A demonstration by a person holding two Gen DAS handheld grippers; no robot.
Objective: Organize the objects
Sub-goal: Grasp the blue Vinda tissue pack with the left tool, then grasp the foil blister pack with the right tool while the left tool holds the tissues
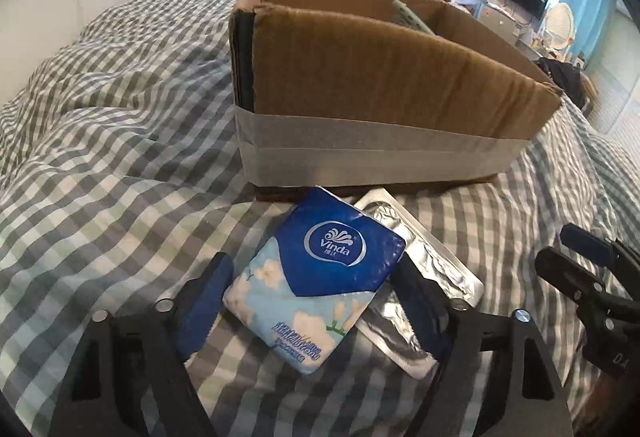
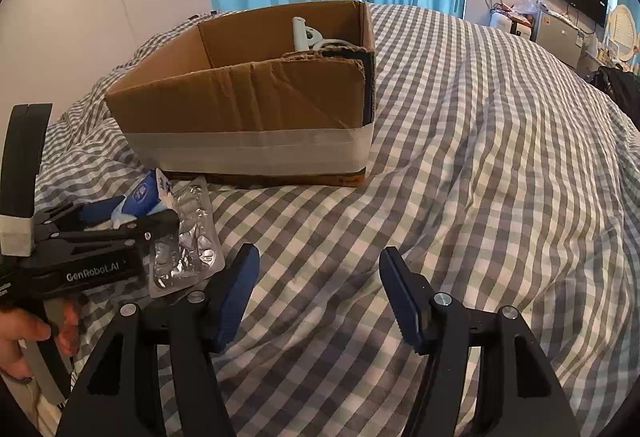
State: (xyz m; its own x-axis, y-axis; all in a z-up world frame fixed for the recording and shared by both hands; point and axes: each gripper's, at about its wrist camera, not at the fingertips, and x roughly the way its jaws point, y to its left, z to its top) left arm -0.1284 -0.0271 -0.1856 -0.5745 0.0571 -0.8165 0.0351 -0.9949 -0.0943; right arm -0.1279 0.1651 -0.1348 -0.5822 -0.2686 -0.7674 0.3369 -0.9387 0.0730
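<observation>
As its blue pads close in on either side of a Vinda tissue pack, the left gripper appears to be taking hold, though firm contact cannot be confirmed. The pack overlaps a foil blister sheet on the checked bedspread, just before the taped cardboard box. Nearby, the right gripper hangs half-open and empty; "GenRobot.AI" marks the left tool.

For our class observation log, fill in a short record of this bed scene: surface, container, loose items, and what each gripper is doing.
surface: grey-and-white checked bedspread
container: open brown cardboard box with pale tape band
loose items: blue Vinda tissue pack overlapping a silver foil blister pack, in front of the box
left gripper: fingers either side of the tissue pack
right gripper: open, empty, above the bedspread
</observation>
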